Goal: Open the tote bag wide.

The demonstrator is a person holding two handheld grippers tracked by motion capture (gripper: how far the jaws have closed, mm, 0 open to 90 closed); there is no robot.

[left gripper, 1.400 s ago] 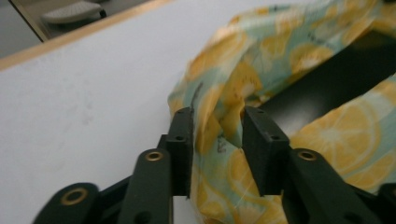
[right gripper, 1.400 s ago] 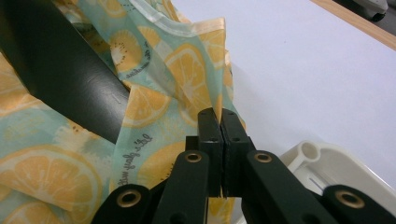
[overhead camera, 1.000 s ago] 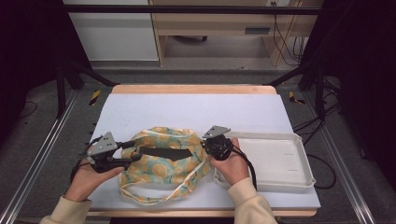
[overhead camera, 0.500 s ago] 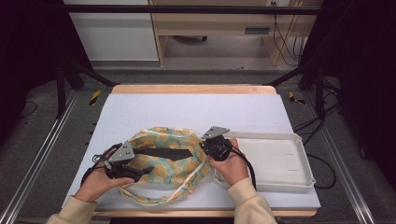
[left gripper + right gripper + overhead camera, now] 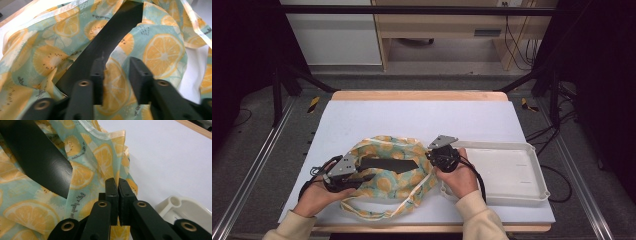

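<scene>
A cloth bag (image 5: 404,182) printed with orange slices lies on the white table top (image 5: 412,120), with a flat black sheet (image 5: 387,163) in its mouth. My left gripper (image 5: 364,179) is at the bag's left rim. Its jaws have just been closing and still stand apart, with a fold of the bag (image 5: 116,82) between them, beside the black sheet (image 5: 110,37). My right gripper (image 5: 431,158) is shut on the bag's right rim. In the right gripper view its pads (image 5: 111,187) pinch the printed cloth (image 5: 105,157) between them.
A shallow white tray (image 5: 537,165) sits at the right of the bag, close behind my right hand, and its corner (image 5: 180,205) is just past the right jaws. The bag's long handles (image 5: 377,212) trail toward the front edge. Bare table lies behind the bag.
My left gripper has moved right and slightly toward the front edge, up against the bag's left rim. The right gripper has stayed where it was, with the cloth still in it.
</scene>
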